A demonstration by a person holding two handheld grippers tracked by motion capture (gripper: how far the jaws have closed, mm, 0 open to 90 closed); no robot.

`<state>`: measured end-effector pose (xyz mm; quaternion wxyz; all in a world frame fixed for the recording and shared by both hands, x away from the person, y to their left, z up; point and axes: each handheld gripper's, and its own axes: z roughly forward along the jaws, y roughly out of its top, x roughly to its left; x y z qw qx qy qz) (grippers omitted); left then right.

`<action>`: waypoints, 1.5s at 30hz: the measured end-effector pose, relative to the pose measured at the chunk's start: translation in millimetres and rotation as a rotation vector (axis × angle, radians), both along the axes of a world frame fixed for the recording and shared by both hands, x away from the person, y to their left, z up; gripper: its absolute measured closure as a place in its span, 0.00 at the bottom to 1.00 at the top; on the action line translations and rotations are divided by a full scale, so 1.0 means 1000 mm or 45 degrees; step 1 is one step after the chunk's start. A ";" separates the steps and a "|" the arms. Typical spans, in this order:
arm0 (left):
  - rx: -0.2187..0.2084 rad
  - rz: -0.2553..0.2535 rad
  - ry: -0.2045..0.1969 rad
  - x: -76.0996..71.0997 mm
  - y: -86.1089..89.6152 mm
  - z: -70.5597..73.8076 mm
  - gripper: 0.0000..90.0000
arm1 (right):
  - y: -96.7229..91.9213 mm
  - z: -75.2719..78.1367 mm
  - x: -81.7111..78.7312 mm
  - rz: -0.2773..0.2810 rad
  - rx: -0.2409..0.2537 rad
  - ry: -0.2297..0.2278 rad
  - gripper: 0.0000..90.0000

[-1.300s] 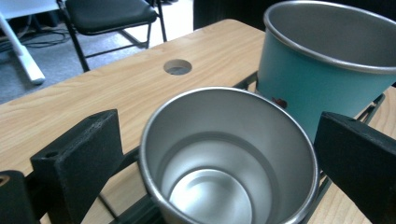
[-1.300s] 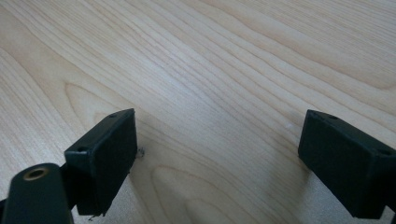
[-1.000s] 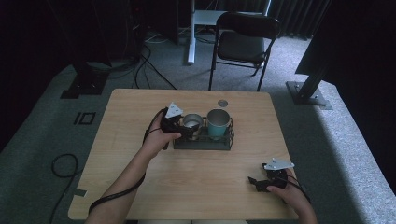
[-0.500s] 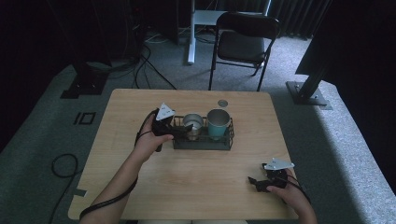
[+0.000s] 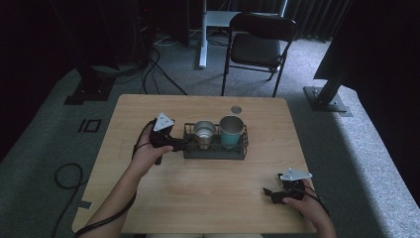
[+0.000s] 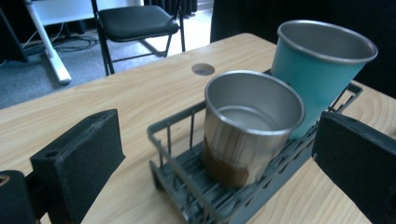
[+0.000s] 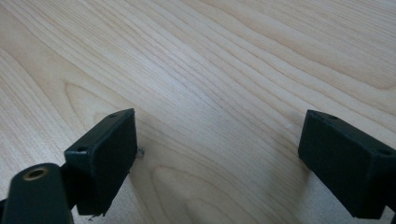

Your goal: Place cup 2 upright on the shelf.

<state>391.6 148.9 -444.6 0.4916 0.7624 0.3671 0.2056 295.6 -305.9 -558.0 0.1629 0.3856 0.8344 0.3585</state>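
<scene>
we have the left gripper [image 5: 184,144] with fingers spread wide at the left end of the dark grey wire rack [image 6: 196,196], mid worktop [image 5: 208,198], lined up on the steel cup [image 6: 250,126] beside the teal cup [image 6: 317,70]. right gripper [image 5: 270,194] rests released near the front right corner, out of the way.

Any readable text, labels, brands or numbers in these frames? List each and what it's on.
None readable.
Steel cup: bare metal, no print on the side in view.
Teal cup: plain, no logo in view.
Grey rack: no markings.
Left gripper and right gripper fingers: plain black, no labels.
Table: bare wood grain, no stickers.
</scene>
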 end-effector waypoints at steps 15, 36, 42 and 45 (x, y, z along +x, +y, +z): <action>0.003 0.101 0.015 -0.011 0.038 -0.010 0.03 | 0.000 0.000 0.000 0.000 -0.001 0.001 0.13; 0.007 0.234 0.087 -0.035 0.085 -0.043 0.03 | 0.000 0.000 0.000 0.000 0.000 0.000 0.13; 0.001 0.267 0.094 -0.043 0.098 -0.052 0.03 | 0.000 0.000 0.000 0.000 0.000 0.000 0.13; 0.018 0.282 0.112 -0.046 0.104 -0.057 0.03 | 0.000 0.000 0.000 0.000 0.000 0.000 0.13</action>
